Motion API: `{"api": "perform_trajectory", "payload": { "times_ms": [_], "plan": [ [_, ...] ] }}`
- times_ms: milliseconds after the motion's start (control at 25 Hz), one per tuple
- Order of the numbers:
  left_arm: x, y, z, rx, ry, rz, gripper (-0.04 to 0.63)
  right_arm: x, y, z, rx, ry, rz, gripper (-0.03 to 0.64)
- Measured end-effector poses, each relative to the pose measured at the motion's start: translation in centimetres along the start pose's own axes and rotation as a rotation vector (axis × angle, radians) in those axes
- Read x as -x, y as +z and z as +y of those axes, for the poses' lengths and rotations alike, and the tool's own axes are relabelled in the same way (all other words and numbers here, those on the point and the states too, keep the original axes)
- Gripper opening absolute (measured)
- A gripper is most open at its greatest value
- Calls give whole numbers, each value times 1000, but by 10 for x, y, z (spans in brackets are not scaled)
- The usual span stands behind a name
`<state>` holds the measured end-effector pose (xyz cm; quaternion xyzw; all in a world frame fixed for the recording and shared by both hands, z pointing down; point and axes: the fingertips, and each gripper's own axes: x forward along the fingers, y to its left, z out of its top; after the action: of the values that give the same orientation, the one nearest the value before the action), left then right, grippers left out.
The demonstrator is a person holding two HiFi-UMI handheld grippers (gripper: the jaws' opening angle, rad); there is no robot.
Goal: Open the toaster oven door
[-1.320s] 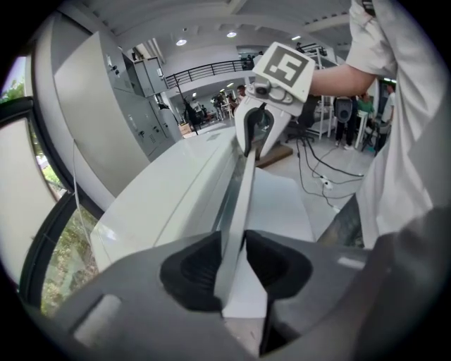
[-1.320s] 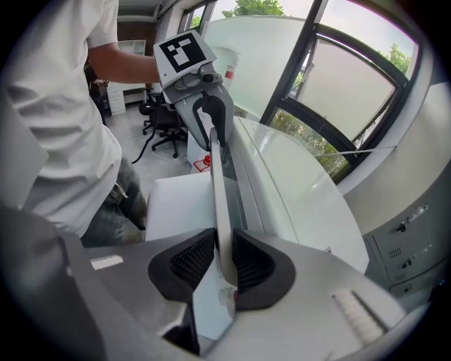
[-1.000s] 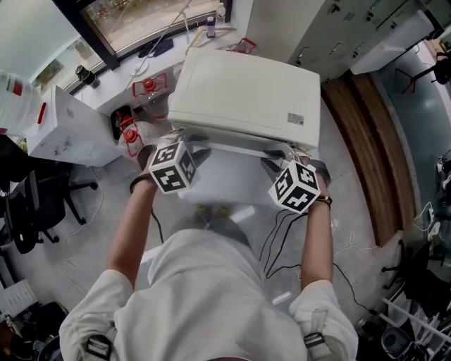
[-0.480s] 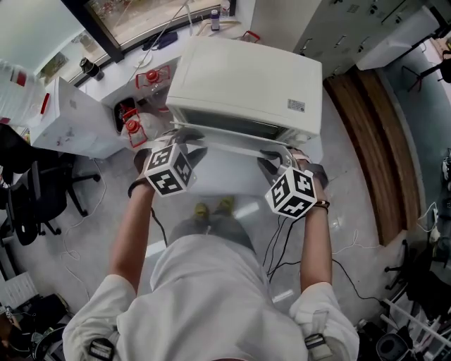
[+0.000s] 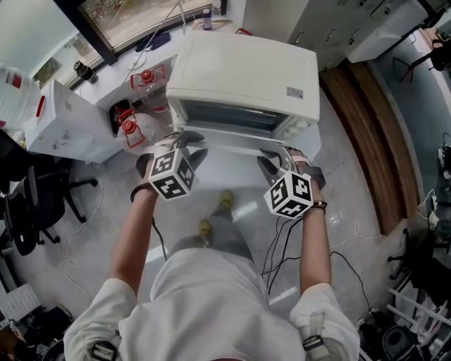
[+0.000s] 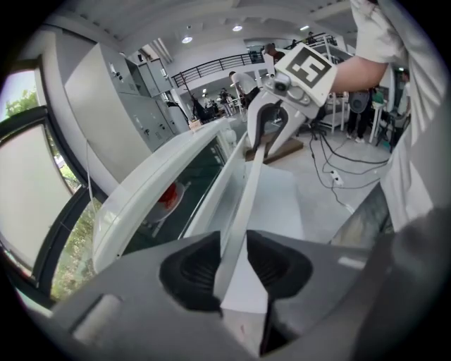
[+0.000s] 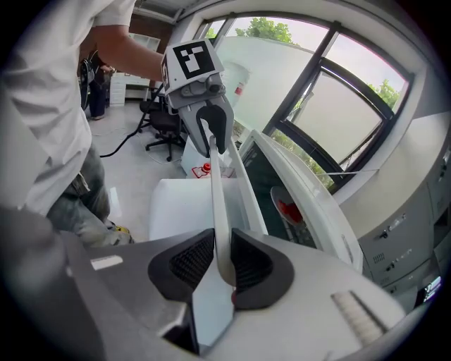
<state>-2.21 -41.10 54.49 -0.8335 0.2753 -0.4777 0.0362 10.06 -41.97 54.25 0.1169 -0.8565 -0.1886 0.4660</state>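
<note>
At the front of the boxy white metal toaster oven point(image 5: 243, 74), its door point(image 5: 225, 173) stands partly open, tilted outward. The left gripper point(image 5: 184, 143) and right gripper point(image 5: 273, 158) each clamp the slim white handle bar point(image 5: 229, 149), one near each end.

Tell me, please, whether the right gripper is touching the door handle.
Touching. The right gripper has both pads pressed on the handle, with no gap, as its own view shows.

We see a pale grey floor point(image 5: 88, 236) strewn with black cables point(image 5: 280, 240), a window point(image 5: 130, 17) up top, grey lockers point(image 5: 331, 21), perhaps an office chair point(image 5: 35, 204) at left.
</note>
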Motion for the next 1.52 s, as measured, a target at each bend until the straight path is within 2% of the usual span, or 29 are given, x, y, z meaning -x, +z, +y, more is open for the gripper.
{"api": "perform_trajectory", "payload": {
  "times_ms": [280, 480, 760, 880, 1240, 1520],
  "plan": [
    [1, -9, -17, -16, 46, -27, 117, -3, -1, 19, -37, -66, 22, 80],
    [1, -18, -40, -34, 41, -37, 115, -4, -5, 42, -62, -95, 39, 84],
    [-1, -33, -67, -53, 114, -70, 114, -11, -11, 72, -61, -114, 99, 84],
    [-6, -36, -76, -49, 109, -69, 114, -15, -16, 81, -53, -127, 114, 84],
    [-23, -52, -98, -71, 98, -42, 112, -30, -30, 106, -35, -145, 100, 84],
    [-37, -60, -121, -84, 149, -31, 112, -38, -45, 127, -28, -173, 61, 84]
  ]
}}
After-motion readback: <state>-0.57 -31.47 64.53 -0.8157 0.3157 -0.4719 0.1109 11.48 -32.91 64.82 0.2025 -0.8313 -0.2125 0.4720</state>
